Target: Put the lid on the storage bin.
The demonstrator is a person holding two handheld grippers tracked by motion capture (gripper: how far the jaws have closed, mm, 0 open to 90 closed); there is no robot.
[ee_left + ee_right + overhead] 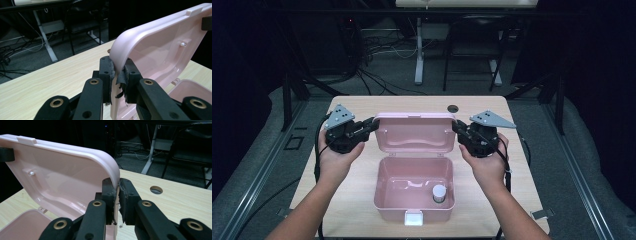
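Note:
A pink plastic box stands open in the middle of the wooden table, its lid raised upright at the back. My left gripper is shut on the lid's left edge, with the rim pinched between the padded jaws. My right gripper is shut on the lid's right edge in the same way. A small jar with a white cap stands inside the box at its front right corner. The white latch hangs at the box's front wall.
The table has a round cable hole behind the lid, the same cable hole lying right of my right jaws. Beyond the table are a desk leg, chairs and floor cables.

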